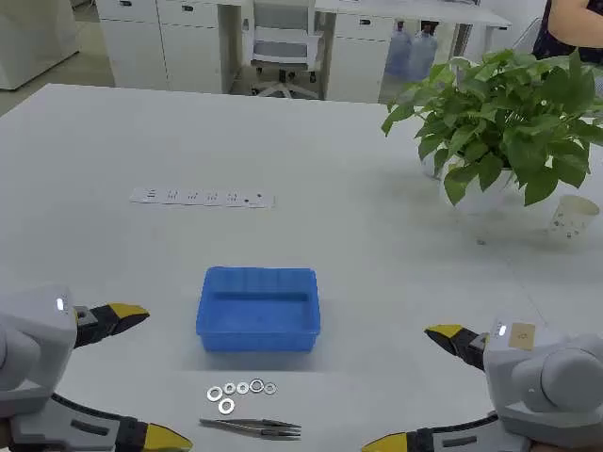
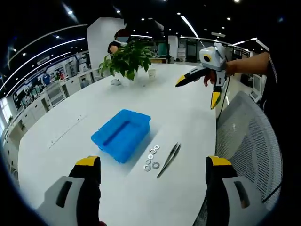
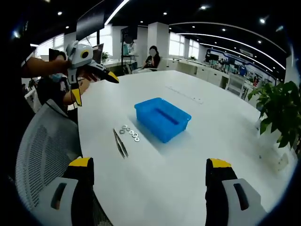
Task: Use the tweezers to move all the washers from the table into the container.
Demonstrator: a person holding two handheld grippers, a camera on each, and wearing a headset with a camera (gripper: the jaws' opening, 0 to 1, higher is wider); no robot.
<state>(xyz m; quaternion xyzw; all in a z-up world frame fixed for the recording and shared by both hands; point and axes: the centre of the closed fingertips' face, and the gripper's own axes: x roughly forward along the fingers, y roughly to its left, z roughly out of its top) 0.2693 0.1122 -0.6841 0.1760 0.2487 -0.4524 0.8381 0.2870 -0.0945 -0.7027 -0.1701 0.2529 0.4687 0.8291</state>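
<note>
Here, the left gripper (image 1: 155, 375) hangs over the table's (image 1: 377, 235) near edge at the left, its yellow-tipped jaws spread wide with nothing between them. Beyond it, toward the middle of the table and well clear of everything else, a white power strip (image 1: 202, 198) lies flat, running roughly parallel to the near edge.

Next comes the blue container (image 1: 257, 337), an open rectangular tray that sits a little in from the near edge, about midway along it; nothing can be seen inside it. Between its front wall and that edge lie the washers (image 1: 240, 391), six small silver rings: five in a short, slightly curved row and one just in front of the row's left end. They are on the bare tabletop, near the container but not touching it. The tweezers (image 1: 251, 427) lie closest to the edge, just in front of the washers and apart from them, lengthwise along the edge, with no gripper on them.

The right gripper (image 1: 405, 386) is held over the near edge at the right, jaws likewise parted wide and empty. Toward the far right corner stands a leafy potted plant (image 1: 509, 122), and a paper cup (image 1: 574, 217) stands by the right edge, just in front of the plant.
</note>
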